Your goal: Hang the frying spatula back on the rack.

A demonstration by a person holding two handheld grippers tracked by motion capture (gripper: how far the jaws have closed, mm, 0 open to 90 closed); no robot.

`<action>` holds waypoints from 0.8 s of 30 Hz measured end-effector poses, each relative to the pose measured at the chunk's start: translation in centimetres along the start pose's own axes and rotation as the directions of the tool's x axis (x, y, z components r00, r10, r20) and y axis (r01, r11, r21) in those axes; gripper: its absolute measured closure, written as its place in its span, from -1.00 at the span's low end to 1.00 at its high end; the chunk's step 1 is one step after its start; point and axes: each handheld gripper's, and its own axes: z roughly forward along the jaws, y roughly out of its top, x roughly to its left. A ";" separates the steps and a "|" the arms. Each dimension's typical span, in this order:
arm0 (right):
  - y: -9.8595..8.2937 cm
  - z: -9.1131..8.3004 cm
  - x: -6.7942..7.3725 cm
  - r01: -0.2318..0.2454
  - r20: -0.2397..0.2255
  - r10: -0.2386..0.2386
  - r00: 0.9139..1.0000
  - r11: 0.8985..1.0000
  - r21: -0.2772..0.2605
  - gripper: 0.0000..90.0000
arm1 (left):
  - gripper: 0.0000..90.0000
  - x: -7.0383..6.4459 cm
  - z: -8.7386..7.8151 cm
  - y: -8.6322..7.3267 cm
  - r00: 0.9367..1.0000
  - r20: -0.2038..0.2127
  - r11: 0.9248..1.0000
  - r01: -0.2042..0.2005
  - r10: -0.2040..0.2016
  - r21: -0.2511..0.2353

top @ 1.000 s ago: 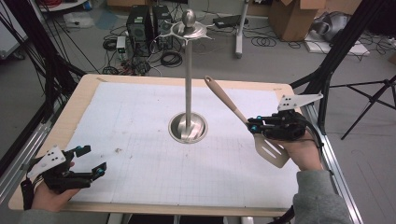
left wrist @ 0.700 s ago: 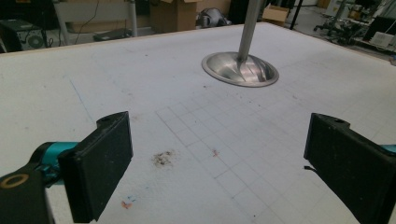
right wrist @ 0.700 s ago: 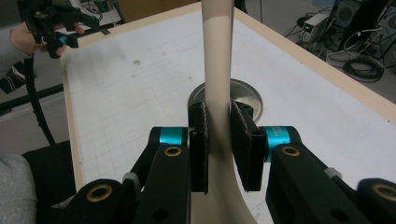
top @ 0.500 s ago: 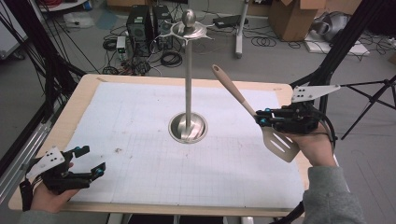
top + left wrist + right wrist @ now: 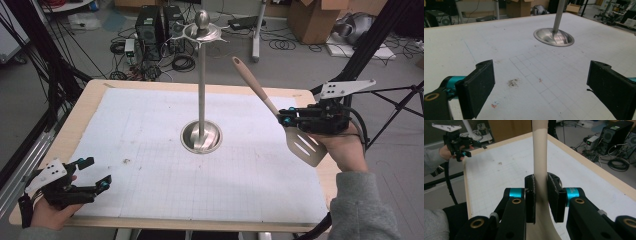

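The right tongs [image 5: 284, 120] were clamped on the neck of a beige spatula [image 5: 280, 116], at the right of the high view. In the right gripper view the two pads [image 5: 530, 195] pressed the handle from both sides. The slotted blade hung low, over the right edge of the worktop [image 5: 150, 86], and the handle pointed up toward the top of the frame. The left tongs [image 5: 95, 175] rested at the lower left of the high view, jaws well apart and holding nothing.

In the middle stood a metal stand [image 5: 201, 80] with small hooks at its top. I judged the spatula was meant for a hook. The grip sat near the blade (far from the handle end), so the long handle could swing, miss the hook, or knock the stand and tip it.
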 end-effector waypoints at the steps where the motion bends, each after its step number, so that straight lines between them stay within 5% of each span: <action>1: 0.2 -0.1 0.0 0.004 -0.002 -0.004 1.000 1.000 -0.003 0.73 | -0.81 0.0 0.0 0.0 1.000 0.000 1.000 0.000 0.000 0.000; 24: 2.9 -0.5 -0.3 0.018 0.002 -0.018 1.000 0.999 -0.040 0.73 | -0.81 0.2 -0.7 -0.3 1.000 -0.015 1.000 0.011 -0.011 -0.001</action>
